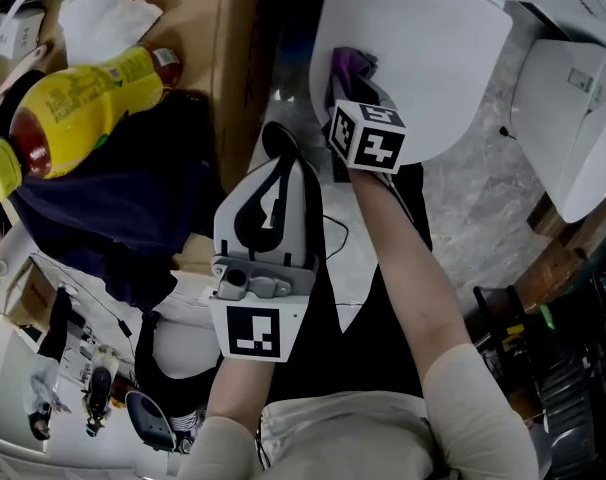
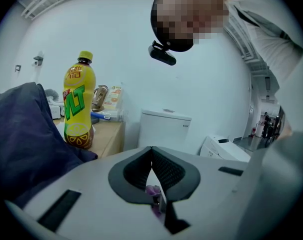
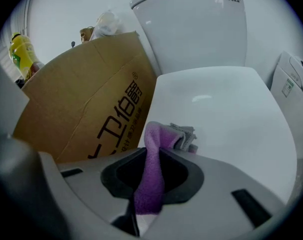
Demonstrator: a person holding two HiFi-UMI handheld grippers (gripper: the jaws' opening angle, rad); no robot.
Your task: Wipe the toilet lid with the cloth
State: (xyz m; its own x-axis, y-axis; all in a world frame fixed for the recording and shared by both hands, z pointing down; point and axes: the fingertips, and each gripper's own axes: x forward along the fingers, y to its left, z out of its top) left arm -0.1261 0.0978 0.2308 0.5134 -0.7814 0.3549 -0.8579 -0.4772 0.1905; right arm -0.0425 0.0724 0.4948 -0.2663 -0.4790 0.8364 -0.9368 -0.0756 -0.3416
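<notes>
Fingers, right gripper (image 3: pixel 150 156): dark ribbed pads clamped on the purple cloth (image 3: pixel 152 179), which runs up between them as a narrow band.
Fingers, left gripper (image 2: pixel 151 156): tips pressed together with nothing clearly between them; held low at 6 o'clock in the head view, apart from the toilet.
Cloth: soft, fleecy, purple with a grey fold at its tip; the bunched end rests on the toilet lid (image 3: pixel 216 114) near its 8 o'clock edge.
Toilet lid: smooth, glossy white, rounded, closed flat; sits at 1 o'clock in the head view.
Cistern (image 3: pixel 191 24): white, boxy, upright behind the lid at 12 o'clock.
Cardboard box (image 3: pixel 81 99): brown, matt, printed in black, standing just beside the toilet at its 9 o'clock side.
Bottle (image 1: pixel 73 98): clear plastic with a yellow label and cap, lying at 10 o'clock in the head view on dark blue fabric (image 1: pixel 133 198).
Floor (image 1: pixel 483 208): grey, marbled, hard.
Walls: plain and pale.
</notes>
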